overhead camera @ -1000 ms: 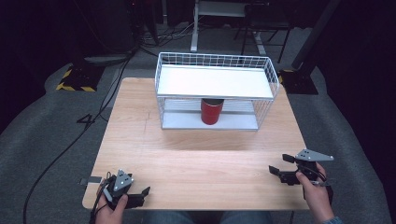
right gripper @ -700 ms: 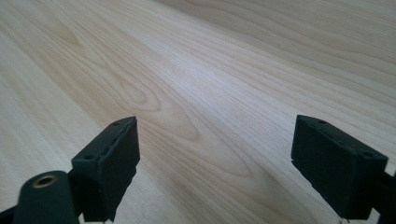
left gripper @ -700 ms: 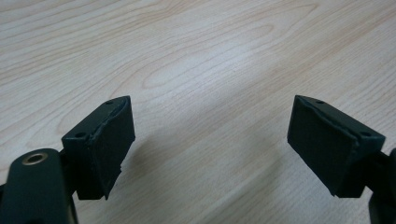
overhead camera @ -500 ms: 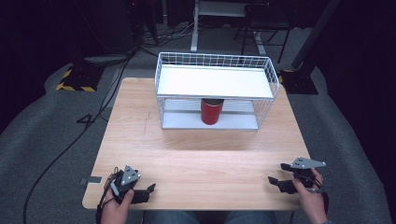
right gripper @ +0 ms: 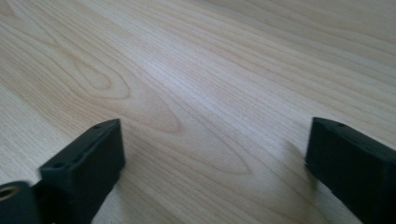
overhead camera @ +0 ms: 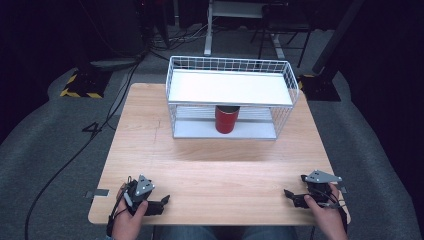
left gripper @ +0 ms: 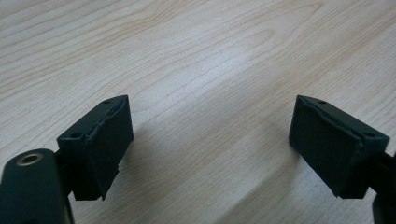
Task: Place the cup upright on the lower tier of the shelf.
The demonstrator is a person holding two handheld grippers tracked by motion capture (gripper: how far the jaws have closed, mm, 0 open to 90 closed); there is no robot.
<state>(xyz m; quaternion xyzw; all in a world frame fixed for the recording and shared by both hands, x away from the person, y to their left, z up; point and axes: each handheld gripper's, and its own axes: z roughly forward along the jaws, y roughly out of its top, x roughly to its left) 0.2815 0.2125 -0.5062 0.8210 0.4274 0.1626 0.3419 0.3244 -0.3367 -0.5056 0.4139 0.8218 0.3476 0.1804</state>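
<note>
1. Table (overhead camera: 215,170): light wooden top, seen from above; bare wood grain fills the space ahead of both sets of jaws in the two gripper views.
2. Wire rack (overhead camera: 231,95): white, two-tiered, standing at the far middle of the table, in the same place as in the earlier frames.
3. Red can (overhead camera: 226,119): upright on the lower shelf of the wire rack, under the white upper shelf, near the middle; unmoved since the earlier frames.
4. Left gripper (overhead camera: 162,202): held in the person's left hand (overhead camera: 129,220) at the near left corner of the table, low over the wood. Its jaws stand wide apart with nothing between them, as the left gripper view (left gripper: 210,149) confirms. Compared with one second ago, it sits slightly farther to the right, with its grey plate turned more upward.
5. Right gripper (overhead camera: 290,196): held in the right hand (overhead camera: 325,212) at the near right corner. Its jaws are spread and empty, as the right gripper view (right gripper: 215,163) shows. Compared with one second ago, it has dropped nearer the table edge and lies lower over the wood.
6. Both grippers are well apart from the wire rack and from each other.
</note>
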